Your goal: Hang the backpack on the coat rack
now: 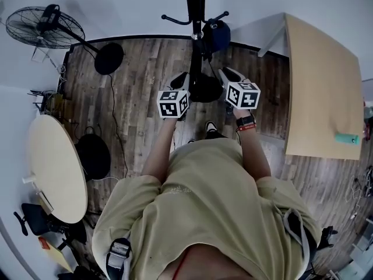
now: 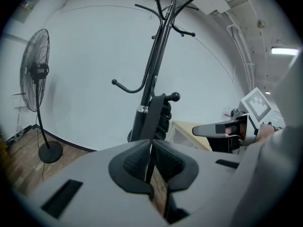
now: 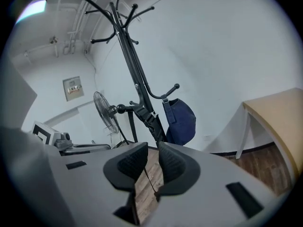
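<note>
The left claw (image 2: 152, 150) is closed to a thin slit and the right claw (image 3: 152, 157) is slightly parted. Neither has hold of anything; only the wooden floor (image 3: 147, 178) shows between the right claw's pads. Both are held side by side, pointing at the coat rack (image 3: 137, 86), which stands just ahead of them and apart from both. The blue backpack (image 3: 182, 119) hangs by its strap from a low hook (image 3: 165, 92) on the rack. It is ahead of the right claw and a little to its right, clear of the floor and touched by neither claw. The hanging itself looks done, so what seems left is only to draw the claws away. Beyond the left claw, a standing fan (image 2: 35, 72) is near the wall.
</note>
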`<state>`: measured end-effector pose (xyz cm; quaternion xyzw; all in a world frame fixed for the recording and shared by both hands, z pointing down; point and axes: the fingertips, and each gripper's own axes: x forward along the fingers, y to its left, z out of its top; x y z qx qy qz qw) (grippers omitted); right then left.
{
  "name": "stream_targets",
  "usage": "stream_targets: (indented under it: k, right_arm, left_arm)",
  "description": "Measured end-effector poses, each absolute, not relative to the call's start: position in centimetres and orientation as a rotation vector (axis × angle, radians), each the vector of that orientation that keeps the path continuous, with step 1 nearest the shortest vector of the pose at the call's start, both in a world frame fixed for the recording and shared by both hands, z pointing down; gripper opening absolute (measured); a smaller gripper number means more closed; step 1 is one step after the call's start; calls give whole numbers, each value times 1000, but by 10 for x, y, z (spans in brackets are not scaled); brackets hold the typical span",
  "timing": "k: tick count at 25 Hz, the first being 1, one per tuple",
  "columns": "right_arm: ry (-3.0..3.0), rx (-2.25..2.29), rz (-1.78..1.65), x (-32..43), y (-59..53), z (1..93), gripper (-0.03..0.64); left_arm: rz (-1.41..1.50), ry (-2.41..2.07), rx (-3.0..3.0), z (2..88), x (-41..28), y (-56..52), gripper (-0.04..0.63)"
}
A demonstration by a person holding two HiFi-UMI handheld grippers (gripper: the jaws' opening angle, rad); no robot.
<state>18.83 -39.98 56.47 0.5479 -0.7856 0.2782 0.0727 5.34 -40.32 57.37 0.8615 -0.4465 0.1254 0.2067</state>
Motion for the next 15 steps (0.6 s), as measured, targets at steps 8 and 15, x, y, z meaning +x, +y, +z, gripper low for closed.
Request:
stream_targets:
  k: [8, 15]
  right_arm:
    - [-2397, 1736, 680, 189, -388, 528, 66]
    - [-2402, 1822, 530, 192, -376, 504, 35]
  left_arm:
    - [248, -1281, 2513, 522, 52, -396, 28]
    - [176, -1362, 2593, 490, 41, -387, 28]
